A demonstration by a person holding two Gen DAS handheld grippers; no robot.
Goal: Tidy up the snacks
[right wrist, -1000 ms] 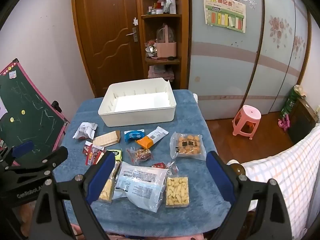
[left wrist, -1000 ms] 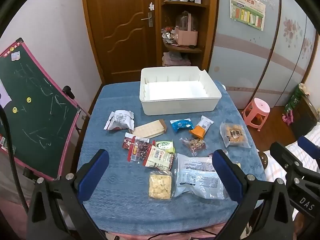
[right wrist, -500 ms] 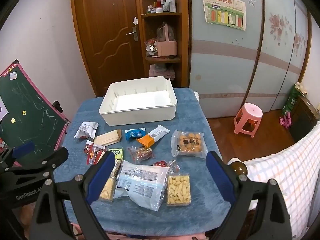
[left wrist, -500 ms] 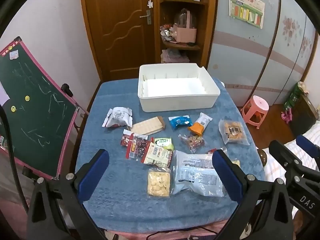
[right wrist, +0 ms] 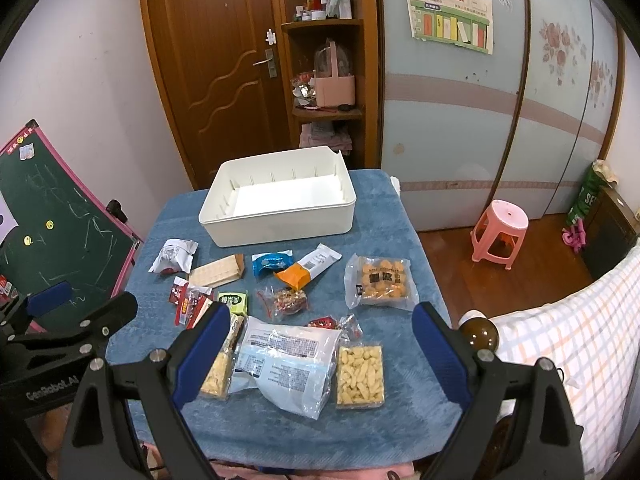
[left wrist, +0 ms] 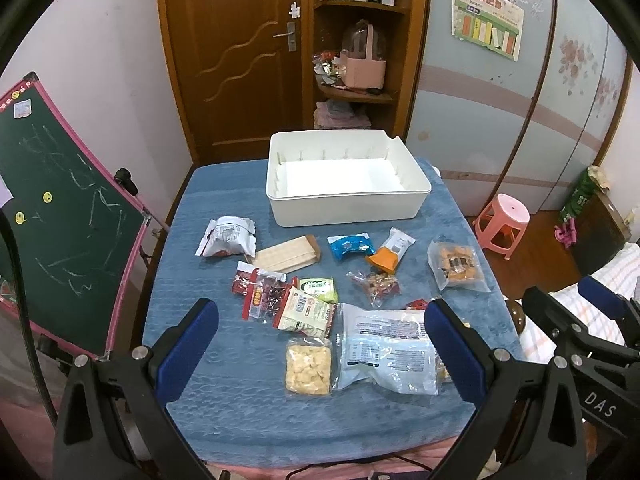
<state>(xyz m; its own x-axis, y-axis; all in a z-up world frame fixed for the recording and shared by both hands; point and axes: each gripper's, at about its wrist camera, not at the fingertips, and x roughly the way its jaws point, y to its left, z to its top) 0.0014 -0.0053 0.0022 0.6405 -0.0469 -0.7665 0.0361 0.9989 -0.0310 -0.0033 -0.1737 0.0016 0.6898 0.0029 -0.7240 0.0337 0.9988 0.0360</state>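
Blue-clothed table (left wrist: pixel 240 420) carried the white bin (left wrist: pixel 344 184) at its far end, snacks scattered in front of it. My left gripper (left wrist: pixel 320 344) and right gripper (right wrist: pixel 316 344) hovered spread, holding nothing, seemingly above the large clear bag (right wrist: pixel 288 364).

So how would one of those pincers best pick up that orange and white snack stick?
Probably across the narrow middle of the orange and white stick, coming from above. It lies flat and slanted on the blue cloth, so the right gripper, now open, should turn to span its width.
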